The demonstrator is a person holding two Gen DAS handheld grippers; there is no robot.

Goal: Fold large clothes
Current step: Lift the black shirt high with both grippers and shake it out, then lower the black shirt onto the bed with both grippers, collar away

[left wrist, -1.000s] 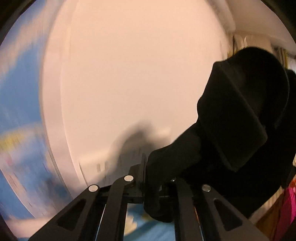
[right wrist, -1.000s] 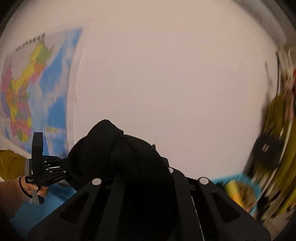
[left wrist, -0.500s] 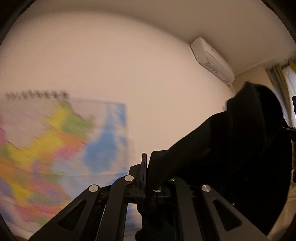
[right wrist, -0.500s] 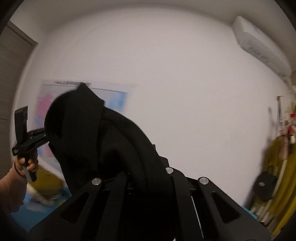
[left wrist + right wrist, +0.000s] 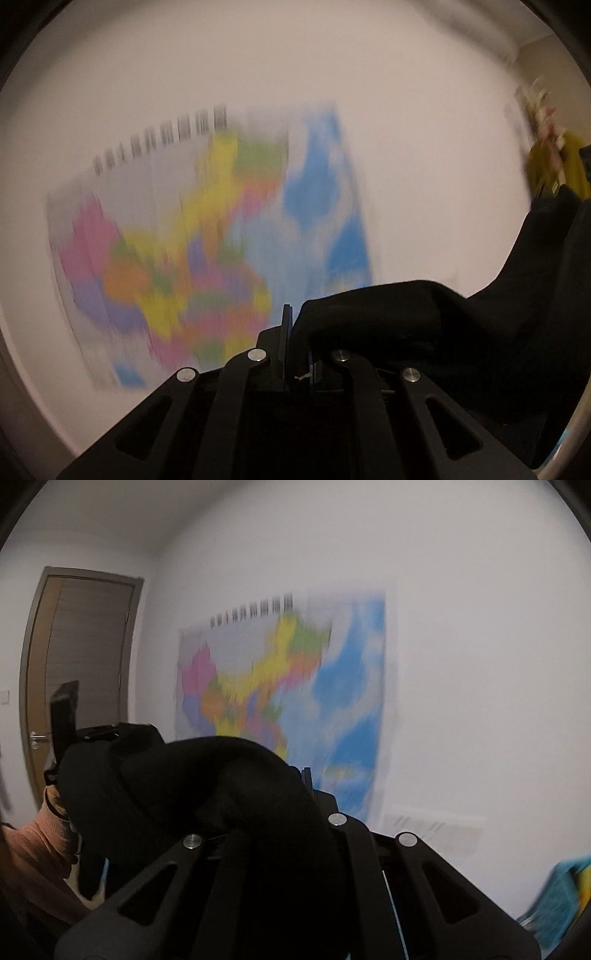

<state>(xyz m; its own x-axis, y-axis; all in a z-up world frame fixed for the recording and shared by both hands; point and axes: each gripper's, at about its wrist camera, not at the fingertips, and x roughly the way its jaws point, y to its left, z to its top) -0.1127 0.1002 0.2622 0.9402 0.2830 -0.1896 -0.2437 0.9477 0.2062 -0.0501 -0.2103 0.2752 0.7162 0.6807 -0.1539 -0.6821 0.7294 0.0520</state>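
Note:
A large black garment (image 5: 461,321) hangs in the air between both grippers. In the left wrist view my left gripper (image 5: 295,325) is shut on a fold of it, and the cloth runs off to the right edge. In the right wrist view the same black garment (image 5: 221,794) lies bunched over my right gripper (image 5: 301,775), which is shut on it; the cloth hides most of the fingers. At that view's left, the left gripper's black body (image 5: 64,716) sticks up behind the cloth, held by a hand in a peach sleeve (image 5: 40,842).
A coloured wall map (image 5: 288,686) hangs on the white wall ahead, blurred in both views. A brown door (image 5: 81,646) stands at the left. Yellow clothes (image 5: 561,162) hang at the far right. A blue item (image 5: 554,897) lies low on the right.
Both views have swung across the wall, so the map now sits ahead. The black garment hangs lower and more spread between the grippers. Both grips on the cloth are unchanged.

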